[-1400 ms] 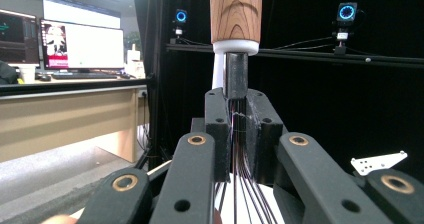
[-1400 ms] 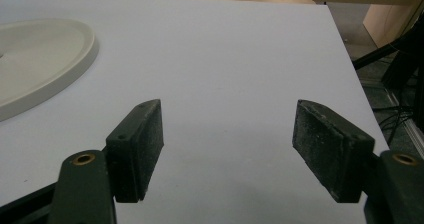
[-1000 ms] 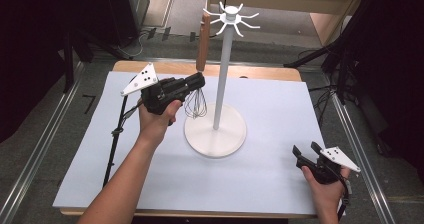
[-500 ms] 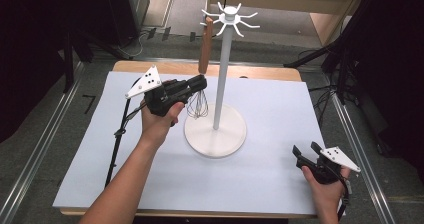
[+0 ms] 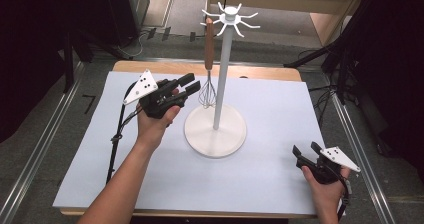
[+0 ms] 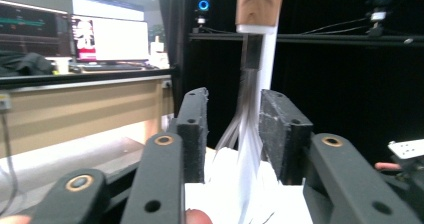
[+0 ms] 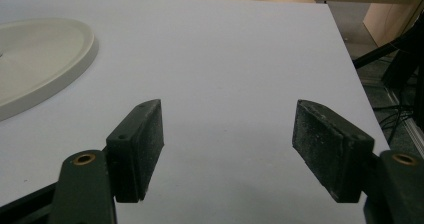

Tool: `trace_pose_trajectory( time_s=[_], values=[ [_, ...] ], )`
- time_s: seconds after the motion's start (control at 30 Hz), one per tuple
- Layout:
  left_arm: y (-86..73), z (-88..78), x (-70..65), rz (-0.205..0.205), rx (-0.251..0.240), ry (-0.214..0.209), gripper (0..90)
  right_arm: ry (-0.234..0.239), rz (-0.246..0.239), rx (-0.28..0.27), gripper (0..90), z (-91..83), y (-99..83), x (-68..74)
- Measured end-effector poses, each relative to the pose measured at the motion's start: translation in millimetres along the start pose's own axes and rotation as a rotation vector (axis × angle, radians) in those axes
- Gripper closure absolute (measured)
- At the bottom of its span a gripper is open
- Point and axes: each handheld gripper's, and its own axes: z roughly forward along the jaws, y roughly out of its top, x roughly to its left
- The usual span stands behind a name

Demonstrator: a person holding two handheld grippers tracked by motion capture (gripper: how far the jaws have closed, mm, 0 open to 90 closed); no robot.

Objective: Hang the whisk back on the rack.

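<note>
The whisk (image 5: 208, 64) hangs upright from a hook of the white stand (image 5: 216, 129), wooden handle up and wire head down, its long axis vertical, just left of the pole above the round base. The left gripper (image 5: 192, 86) has just been opening; its jaws now stand apart on either side of the wires (image 6: 245, 124), not pressing them. The right gripper (image 5: 306, 151) rests at the near right corner of the table (image 5: 280, 99), jaws spread over bare surface. Open room lies near and right of the base.
</note>
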Motion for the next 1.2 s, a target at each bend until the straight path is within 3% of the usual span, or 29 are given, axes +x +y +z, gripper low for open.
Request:
trace_pose_trajectory(
  time_s=[0.27,0.5,0.67,0.8,1.2],
  values=[
    [-8.1,-11.4,-0.7,0.04,0.034,0.103,49.0,0.0,-0.002,0.001,29.8,0.1,0.0,0.3],
    [-18.4,-25.0,4.5,0.014,0.061,0.178,39.3,0.0,-0.005,0.002,29.8,0.5,0.1,0.5],
    [-22.1,-34.7,7.2,-0.004,0.087,0.236,21.0,-0.001,-0.005,0.004,29.8,0.5,0.1,0.8],
    [-26.3,-41.5,9.5,-0.013,0.099,0.268,15.1,-0.001,-0.006,0.004,29.8,0.5,0.1,0.9],
    [-44.2,-66.3,13.0,-0.023,0.118,0.337,12.2,-0.003,-0.009,0.005,29.7,0.7,0.2,1.1]
  ],
)
